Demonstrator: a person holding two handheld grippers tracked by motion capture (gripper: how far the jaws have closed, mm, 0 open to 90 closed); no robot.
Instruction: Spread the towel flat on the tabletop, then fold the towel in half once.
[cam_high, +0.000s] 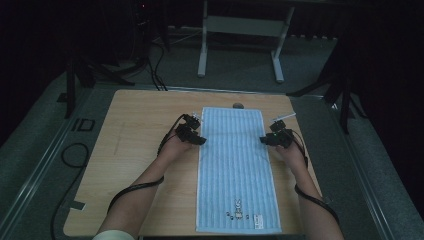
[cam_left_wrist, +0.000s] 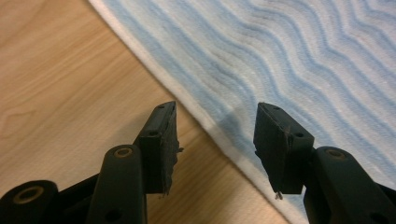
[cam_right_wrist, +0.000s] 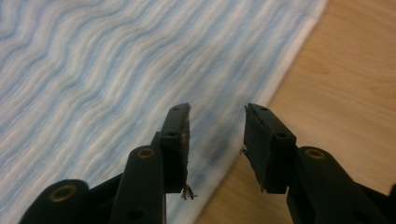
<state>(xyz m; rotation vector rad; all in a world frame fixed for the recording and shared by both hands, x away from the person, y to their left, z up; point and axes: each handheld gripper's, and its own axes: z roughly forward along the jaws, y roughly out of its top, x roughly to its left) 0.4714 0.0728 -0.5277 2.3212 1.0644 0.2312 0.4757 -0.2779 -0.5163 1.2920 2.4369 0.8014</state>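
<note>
Both the left gripper (cam_high: 201, 140) and the right gripper (cam_high: 263, 140) hover with jaws apart, gripping nothing, over opposite long edges of the flat blue striped towel (cam_high: 235, 170) on the wooden table (cam_high: 140, 150).

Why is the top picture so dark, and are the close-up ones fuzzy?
High view: dim, the room behind nearly black, the wooden table and blue striped towel lit best. Left gripper view: brighter, towel stripes slightly soft, a shadow between the jaws. Right gripper view: towel stripes blurred, a dark shadow at its edge.

Bare table (cam_high: 140, 150) flanking flat towel (cam_high: 235, 165)
</note>
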